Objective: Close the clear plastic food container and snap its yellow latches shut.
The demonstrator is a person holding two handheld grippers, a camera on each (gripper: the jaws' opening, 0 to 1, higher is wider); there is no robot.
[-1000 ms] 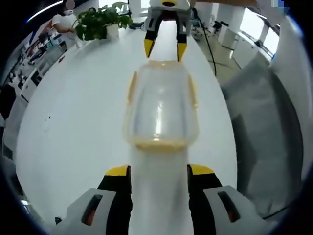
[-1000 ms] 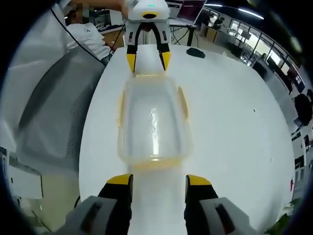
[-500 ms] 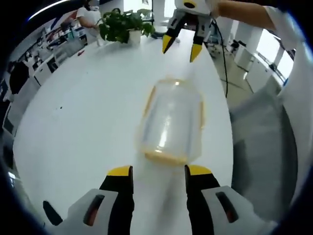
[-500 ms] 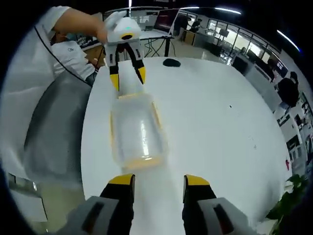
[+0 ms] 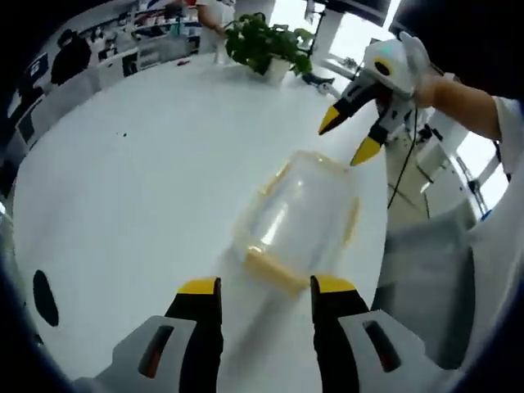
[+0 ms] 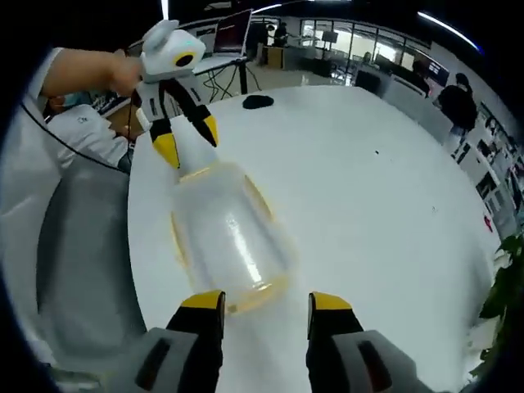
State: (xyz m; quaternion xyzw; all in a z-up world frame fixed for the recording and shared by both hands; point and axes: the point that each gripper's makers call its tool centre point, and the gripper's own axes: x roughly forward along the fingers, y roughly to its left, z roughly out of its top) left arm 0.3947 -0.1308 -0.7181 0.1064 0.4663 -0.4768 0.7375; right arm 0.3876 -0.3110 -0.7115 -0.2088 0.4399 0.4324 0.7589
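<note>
In the left gripper view the left gripper (image 5: 260,288) sits nearest, its yellow-tipped fingers (image 5: 199,288) apart and holding nothing, poised just short of the near end of the container (image 5: 296,219). The box lies on the white desk (image 5: 123,196) close to the edge, lid on top, and the latch (image 5: 274,272) at that near end is a soft yellow strip just ahead of the fingers; whether it is snapped down cannot be told from the blur. Along each long side another yellow latch shows. Beyond the box the right gripper (image 5: 350,135) hovers above the far end, fingers spread and empty (it seems clear of the plastic, though only just). Farther back stand a potted plant (image 5: 266,45) and shelves. In the right gripper view the order reverses: the right gripper (image 6: 264,301) has its fingers parted near one end of the container (image 6: 225,237), and the left gripper (image 6: 185,139) hangs over the other end, open too. The box looks empty, so it is probably light and likely to skate on the smooth desk if pushed from one side alone. The clear walls should flex a little, while the latches are stiffer tabs that hinge. The sensible hold is judged to be on the latches themselves, pressing each down against the rim while the other gripper braces the opposite end.
</note>
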